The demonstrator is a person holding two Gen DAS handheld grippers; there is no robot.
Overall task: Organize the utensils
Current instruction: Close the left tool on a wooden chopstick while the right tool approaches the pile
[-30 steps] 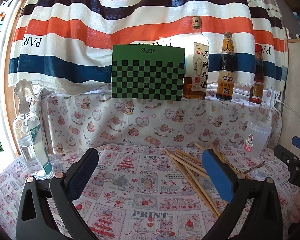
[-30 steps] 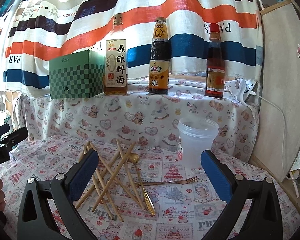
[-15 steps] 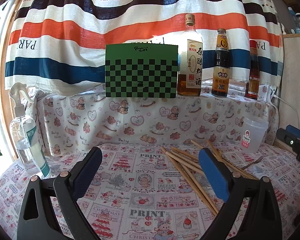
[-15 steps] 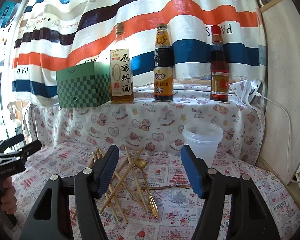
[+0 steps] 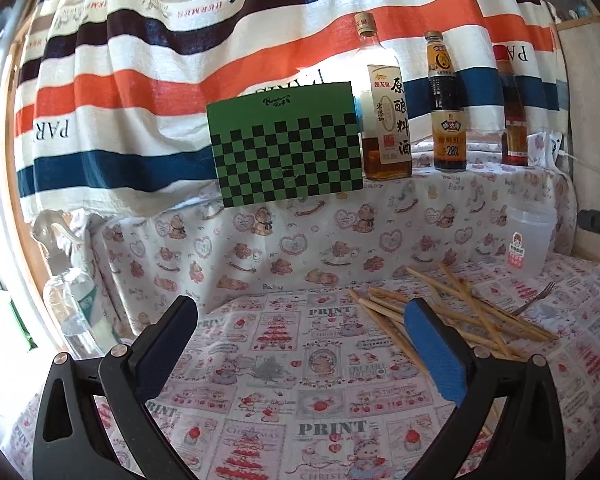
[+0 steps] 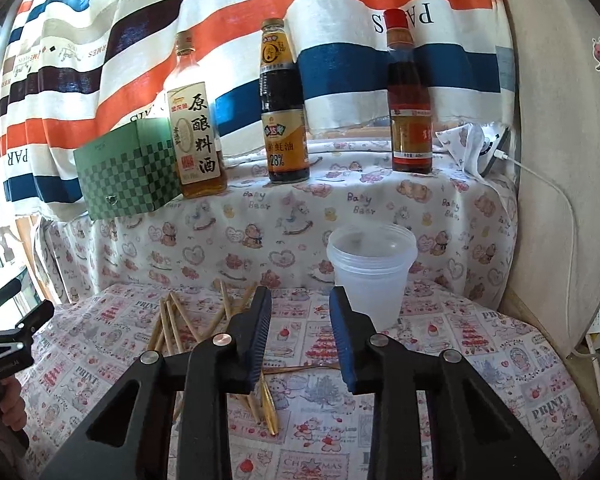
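Observation:
Several wooden chopsticks (image 5: pixel 440 308) lie crossed in a loose pile on the printed cloth, seen also as chopsticks (image 6: pixel 172 320) in the right wrist view. A gold fork (image 5: pixel 536 300) rests beside them, and a gold spoon (image 6: pixel 270 404) lies partly hidden under my right fingers. A clear plastic cup (image 6: pixel 370 272) stands upright behind. My left gripper (image 5: pixel 300 344) is wide open and empty, left of the pile. My right gripper (image 6: pixel 300 320) hovers over the utensils, its jaws closing with a narrow gap and nothing between them.
On the raised ledge behind stand a green checkered box (image 5: pixel 284 152) and three sauce bottles (image 6: pixel 284 120). A spray bottle (image 5: pixel 72 292) is at the far left edge. A board (image 6: pixel 560 160) and a white cable bound the right side. A hand (image 6: pixel 4 404) holds the left gripper.
The right gripper's jaws have narrowed from wide open to a small gap, and it has shifted over the utensils toward the cup. The left gripper has stayed open, its view rolled slightly.

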